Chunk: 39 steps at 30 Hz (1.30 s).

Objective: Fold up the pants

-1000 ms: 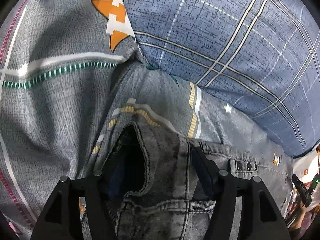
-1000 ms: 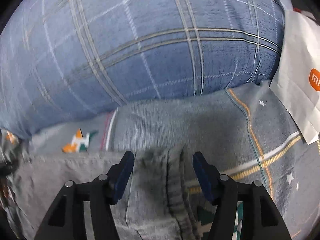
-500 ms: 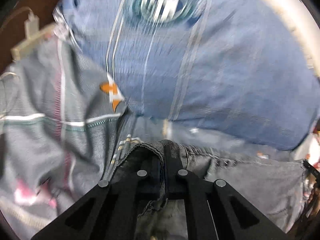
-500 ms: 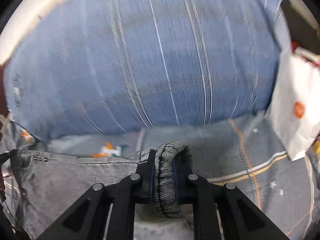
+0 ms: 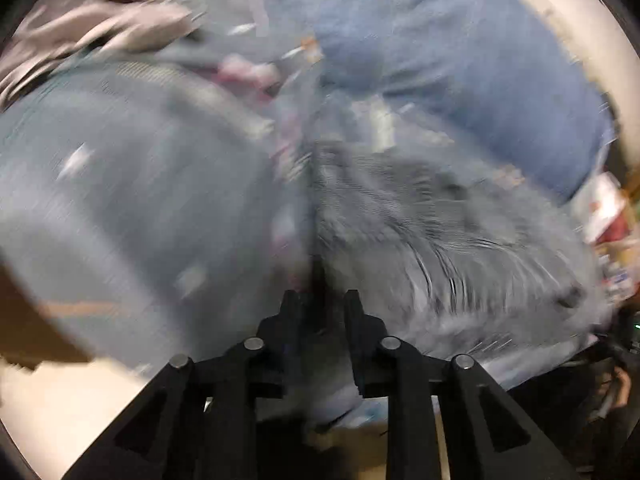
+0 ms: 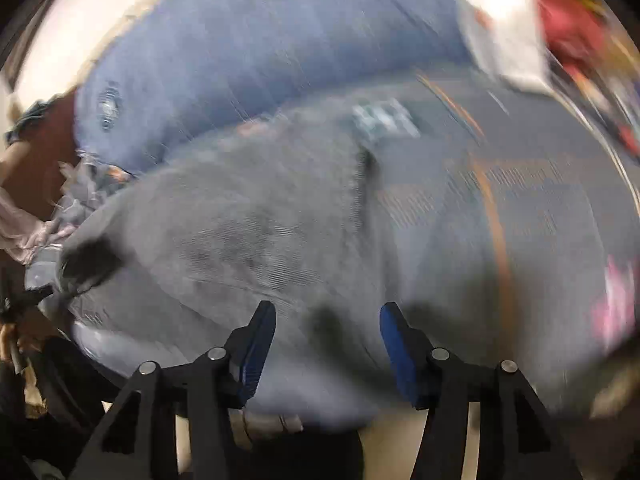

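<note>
Both views are motion-blurred. The grey jeans (image 5: 432, 224) lie spread over a grey patterned bedsheet (image 5: 132, 184). My left gripper (image 5: 319, 300) is nearly shut, with a fold of the grey jeans pinched between its fingers at the pants' left edge. In the right wrist view the jeans (image 6: 240, 224) stretch away to the left and ahead. My right gripper (image 6: 327, 316) is open, its blue-padded fingers wide apart over the near edge of the jeans, holding nothing.
A blue plaid pillow (image 5: 460, 64) lies behind the jeans, also in the right wrist view (image 6: 280, 40). A white paper bag (image 6: 500, 28) and red items sit at the far right. The bed's near edge and pale floor (image 5: 72, 400) show below the grippers.
Both grippers have swept back toward the near bed edge, dragging the jeans' end with them. The right gripper has opened and let go of the denim; the left still pinches it.
</note>
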Available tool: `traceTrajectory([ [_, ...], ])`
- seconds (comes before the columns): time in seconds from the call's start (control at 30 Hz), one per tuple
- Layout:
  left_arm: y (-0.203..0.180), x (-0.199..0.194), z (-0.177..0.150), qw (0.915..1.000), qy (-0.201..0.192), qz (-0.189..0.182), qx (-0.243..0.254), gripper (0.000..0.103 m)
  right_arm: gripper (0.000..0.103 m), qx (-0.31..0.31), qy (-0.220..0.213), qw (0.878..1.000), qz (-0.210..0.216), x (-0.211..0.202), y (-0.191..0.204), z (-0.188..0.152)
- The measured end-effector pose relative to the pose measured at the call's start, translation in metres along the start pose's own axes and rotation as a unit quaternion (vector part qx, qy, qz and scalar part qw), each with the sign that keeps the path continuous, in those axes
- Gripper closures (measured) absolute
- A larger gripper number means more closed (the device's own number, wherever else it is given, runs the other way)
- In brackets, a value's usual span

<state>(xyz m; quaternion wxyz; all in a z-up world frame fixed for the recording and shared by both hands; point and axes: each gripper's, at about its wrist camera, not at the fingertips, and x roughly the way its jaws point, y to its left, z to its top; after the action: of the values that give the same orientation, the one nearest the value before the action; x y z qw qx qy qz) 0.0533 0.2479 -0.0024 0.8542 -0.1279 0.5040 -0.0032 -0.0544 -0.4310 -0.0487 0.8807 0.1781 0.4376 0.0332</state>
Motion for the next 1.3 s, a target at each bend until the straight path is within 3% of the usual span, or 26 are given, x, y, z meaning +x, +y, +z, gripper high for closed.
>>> traceTrajectory([
  [0.07, 0.007, -0.018, 0.002, 0.9995, -0.023, 0.008, -0.02, 0.075, 0.041, 0.045, -0.032, 0.998, 0.005, -0.017, -0.014, -0.001],
  [0.13, 0.0, -0.035, 0.009, 0.9982, -0.049, 0.001, -0.033, 0.051, 0.039, 0.067, -0.053, 0.996, 0.021, -0.026, -0.015, 0.01],
  [0.2, -0.015, -0.041, 0.015, 0.9967, -0.069, -0.015, -0.04, 0.034, 0.038, 0.067, -0.051, 0.995, 0.051, -0.021, -0.001, 0.025],
  [0.3, -0.049, -0.037, 0.017, 0.9934, -0.094, -0.051, -0.042, 0.034, 0.038, 0.04, -0.004, 0.998, 0.054, 0.007, 0.027, 0.033],
  [0.37, -0.066, -0.019, 0.012, 0.9933, -0.088, -0.046, -0.058, 0.034, 0.038, 0.008, 0.027, 1.0, 0.011, 0.03, 0.044, 0.036],
  [0.47, -0.082, 0.017, 0.001, 0.9957, -0.052, -0.026, -0.072, 0.034, 0.039, 0.015, 0.062, 0.998, -0.001, 0.06, 0.052, 0.041],
  [0.5, -0.084, 0.029, -0.003, 0.9966, -0.04, -0.015, -0.07, 0.034, 0.059, -0.001, 0.07, 0.998, -0.007, 0.063, 0.058, 0.042],
  [0.53, -0.085, 0.042, -0.004, 0.9975, -0.024, 0.001, -0.066, 0.034, 0.087, -0.034, 0.078, 0.996, -0.035, 0.067, 0.07, 0.045],
  [0.6, -0.083, 0.064, -0.004, 0.9975, 0.004, 0.035, -0.062, 0.034, 0.09, -0.079, 0.071, 0.992, -0.062, 0.059, 0.09, 0.05],
  [0.7, -0.083, 0.071, 0.0, 0.9982, 0.012, 0.04, -0.042, 0.032, 0.09, -0.154, 0.053, 0.982, -0.1, 0.023, 0.116, 0.064],
  [0.8, -0.085, 0.072, 0.009, 0.9986, 0.025, 0.04, -0.025, 0.032, 0.09, -0.222, 0.075, 0.963, -0.135, 0.006, 0.11, 0.058],
  [0.87, -0.084, 0.073, 0.012, 0.9988, 0.034, 0.032, -0.015, 0.032, 0.089, -0.221, 0.124, 0.958, -0.133, 0.026, 0.088, 0.047],
  [0.9, -0.081, 0.077, 0.014, 0.9989, 0.036, 0.028, -0.011, 0.032, 0.083, -0.213, 0.147, 0.955, -0.141, 0.044, 0.071, 0.036],
  [0.93, -0.08, 0.078, 0.018, 0.9989, 0.039, 0.024, -0.011, 0.032, 0.067, -0.203, 0.159, 0.954, -0.151, 0.057, 0.059, 0.028],
  [0.97, -0.079, 0.078, 0.021, 0.9988, 0.043, 0.021, -0.011, 0.032, 0.062, -0.188, 0.157, 0.958, -0.148, 0.057, 0.05, 0.023],
  [1.13, -0.07, 0.055, 0.034, 0.9982, 0.033, 0.046, -0.021, 0.032, 0.037, -0.116, 0.053, 0.988, -0.082, 0.013, 0.046, 0.047],
  [1.3, -0.093, 0.035, 0.037, 0.9991, -0.014, 0.038, 0.012, 0.032, 0.029, -0.011, 0.0, 1.0, -0.001, 0.014, 0.04, 0.106],
])
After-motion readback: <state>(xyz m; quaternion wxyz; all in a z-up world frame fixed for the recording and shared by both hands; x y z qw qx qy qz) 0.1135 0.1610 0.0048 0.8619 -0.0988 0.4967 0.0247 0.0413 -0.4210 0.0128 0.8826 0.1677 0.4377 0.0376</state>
